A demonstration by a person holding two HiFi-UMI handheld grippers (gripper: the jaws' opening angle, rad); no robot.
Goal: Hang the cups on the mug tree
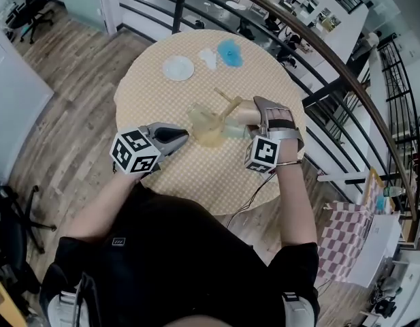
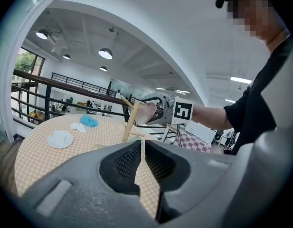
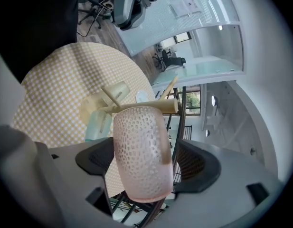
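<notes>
A wooden mug tree stands mid-table on the checkered round table. A pink dimpled cup hangs tilted against the tree's trunk, between the jaws of my right gripper. The jaws stand wide and the right pad shows a gap to the cup. A yellowish cup and a pale green cup sit low by the tree. My left gripper is shut and empty, just left of the yellowish cup. The left gripper view shows the tree and the pink cup ahead of those jaws.
At the table's far side lie a white saucer, a white crumpled piece and a blue fluffy thing. A dark railing curves behind the table. Wooden floor surrounds it.
</notes>
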